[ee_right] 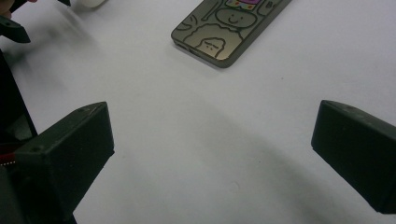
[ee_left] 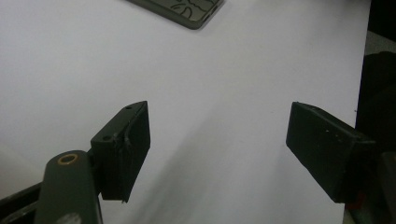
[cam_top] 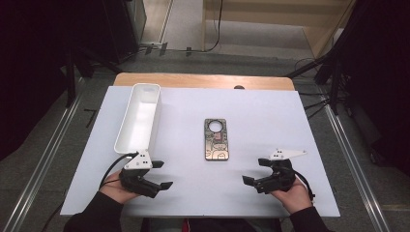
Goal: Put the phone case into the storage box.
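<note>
I have two grippers, both with jaws spread wide and nothing between them. The left gripper (cam_top: 161, 174) hovers over the white sheet (cam_top: 270, 111), and so does the right gripper (cam_top: 256, 171). Ahead of both jaw pairs, between them and a little farther out, lies one phone case (cam_top: 216, 139), flat, cartoon drawings up. Beyond my left jaws sits one long white tray (cam_top: 139, 117). Nothing lies between either gripper and the case.

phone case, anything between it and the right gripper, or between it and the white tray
Nothing visible does. Bare white sheet lies between the open right gripper and the phone case, and between the case and the white tray to its left.
</note>
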### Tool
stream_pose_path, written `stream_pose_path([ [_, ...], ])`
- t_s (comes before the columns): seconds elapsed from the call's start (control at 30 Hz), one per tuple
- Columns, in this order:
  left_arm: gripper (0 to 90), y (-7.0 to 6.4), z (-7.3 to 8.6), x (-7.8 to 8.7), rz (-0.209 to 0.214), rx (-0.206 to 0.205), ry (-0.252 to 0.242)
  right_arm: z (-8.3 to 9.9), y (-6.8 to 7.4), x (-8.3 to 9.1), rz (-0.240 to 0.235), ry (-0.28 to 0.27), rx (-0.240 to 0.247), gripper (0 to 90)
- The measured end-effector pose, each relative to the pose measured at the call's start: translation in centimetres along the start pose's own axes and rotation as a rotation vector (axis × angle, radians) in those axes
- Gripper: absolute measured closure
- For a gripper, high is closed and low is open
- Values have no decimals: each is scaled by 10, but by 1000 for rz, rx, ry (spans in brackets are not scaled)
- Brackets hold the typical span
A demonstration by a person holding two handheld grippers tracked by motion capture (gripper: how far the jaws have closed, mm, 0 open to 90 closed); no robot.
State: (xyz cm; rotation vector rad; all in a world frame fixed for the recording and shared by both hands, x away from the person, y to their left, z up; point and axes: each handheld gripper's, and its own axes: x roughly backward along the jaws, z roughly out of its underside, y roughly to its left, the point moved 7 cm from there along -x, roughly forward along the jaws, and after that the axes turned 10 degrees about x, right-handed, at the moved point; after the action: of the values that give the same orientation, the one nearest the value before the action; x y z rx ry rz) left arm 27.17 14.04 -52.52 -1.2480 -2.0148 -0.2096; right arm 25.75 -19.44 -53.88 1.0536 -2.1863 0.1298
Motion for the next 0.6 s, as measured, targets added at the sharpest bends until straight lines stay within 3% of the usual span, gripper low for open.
stream_pose_path([
  [0.27,215,-4,-5,4,28,14,-36,0,0,-1,2,0,3,0],
  [0.6,215,-2,-2,4,24,5,-23,-1,-2,-1,4,-6,-9,0],
])
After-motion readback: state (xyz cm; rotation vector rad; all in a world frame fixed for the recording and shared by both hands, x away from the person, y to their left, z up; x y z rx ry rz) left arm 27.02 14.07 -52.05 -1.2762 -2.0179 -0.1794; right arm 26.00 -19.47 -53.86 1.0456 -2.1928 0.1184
